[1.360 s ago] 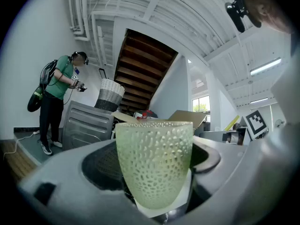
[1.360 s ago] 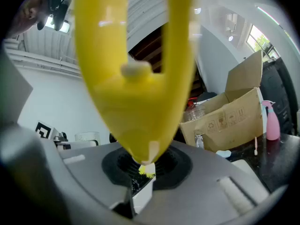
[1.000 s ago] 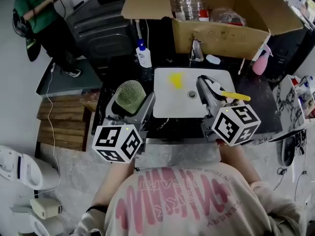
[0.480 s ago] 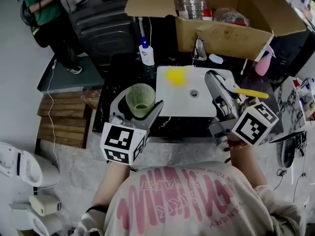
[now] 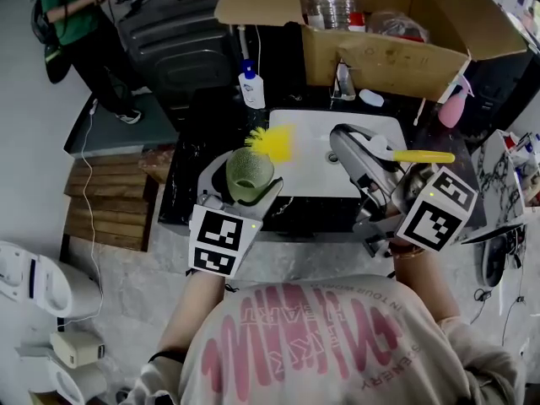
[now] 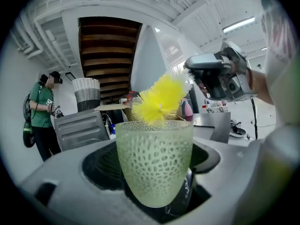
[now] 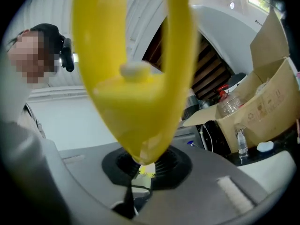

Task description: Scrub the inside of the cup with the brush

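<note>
My left gripper [image 5: 245, 186] is shut on a pale green textured cup [image 5: 250, 173], which stands upright at the left edge of the sink. The cup [image 6: 154, 161] fills the left gripper view, seated between the jaws of the left gripper [image 6: 155, 184]. A brush with a yellow bristle head [image 5: 272, 142] reaches the cup's far rim; the bristles [image 6: 159, 99] sit just above and behind that rim. My right gripper [image 5: 359, 157] is shut on the brush's shaft, and the yellow handle [image 5: 422, 156] sticks out to the right. That handle [image 7: 136, 74] looms over the right gripper [image 7: 140, 165] in its own view.
A white sink basin [image 5: 308, 174] lies between the grippers, with a faucet [image 5: 341, 83] behind it. A soap bottle [image 5: 251, 88], a pink spray bottle [image 5: 452, 105] and an open cardboard box [image 5: 380, 32] stand at the back. A person in green [image 5: 72, 19] is at the far left.
The brush head has swung left from over the sink to the cup's rim. The left gripper has carried the cup a little to the right, toward the brush.
</note>
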Available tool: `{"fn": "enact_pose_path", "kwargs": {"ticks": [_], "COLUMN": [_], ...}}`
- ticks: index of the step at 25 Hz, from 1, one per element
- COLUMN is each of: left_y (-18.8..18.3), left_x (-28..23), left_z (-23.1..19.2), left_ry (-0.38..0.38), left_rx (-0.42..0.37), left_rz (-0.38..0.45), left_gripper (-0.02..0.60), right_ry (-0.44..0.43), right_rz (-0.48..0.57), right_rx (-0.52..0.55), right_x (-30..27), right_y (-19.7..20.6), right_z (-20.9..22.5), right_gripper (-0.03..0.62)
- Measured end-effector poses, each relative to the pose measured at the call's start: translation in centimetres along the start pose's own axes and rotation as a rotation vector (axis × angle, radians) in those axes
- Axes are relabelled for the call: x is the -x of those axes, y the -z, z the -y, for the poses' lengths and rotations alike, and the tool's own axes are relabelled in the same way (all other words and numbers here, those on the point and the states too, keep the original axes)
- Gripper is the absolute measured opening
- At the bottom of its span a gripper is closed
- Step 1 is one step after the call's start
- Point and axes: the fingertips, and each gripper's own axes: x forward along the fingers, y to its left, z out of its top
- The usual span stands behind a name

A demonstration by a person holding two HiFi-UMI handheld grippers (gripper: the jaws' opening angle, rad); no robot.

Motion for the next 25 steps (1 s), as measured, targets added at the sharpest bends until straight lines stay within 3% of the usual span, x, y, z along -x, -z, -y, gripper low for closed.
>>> {"fn": "enact_pose_path", "kwargs": {"ticks": [4, 9, 14, 17, 21, 25], "left_y": [1.8, 3.4, 2.9, 2.2, 1.2, 0.4], "left_x": [-0.5, -0.7, -0.4, -0.1, 0.1, 0.0], "left_z": [0.1, 0.0, 0.4, 0.6, 1.0, 1.7], "left_ry": [0.005, 0.000, 0.001, 0.004, 0.040, 0.072], "left_rx": [0.015, 0.025, -0.015, -0.053, -0.049, -0.128], "left_rz": [-0.049, -0.093, -0.084, -0.071, -0.035, -0.023], "left_gripper": [0.385, 0.385, 0.384, 0.385, 0.385, 0.383], "right_ry": [0.003, -0.033, -0.093, -0.096, -0.084, -0.106], "right_rz": [-0.055, -0.023, -0.085, -0.126, -0.147, -0.190], "right_rx": [0.034, 0.015, -0.033, -0.010, 0.023, 0.031], "right_x": [-0.4, -0.3, -1.1, -1.3, -1.4, -1.6], "right_y": [1.4, 0.8, 2.8, 3.8, 4.1, 4.8], "right_z": [-0.1, -0.9, -2.0, -2.2, -2.1, -2.5], "right_gripper": [0.046, 0.046, 0.046, 0.046, 0.046, 0.046]}}
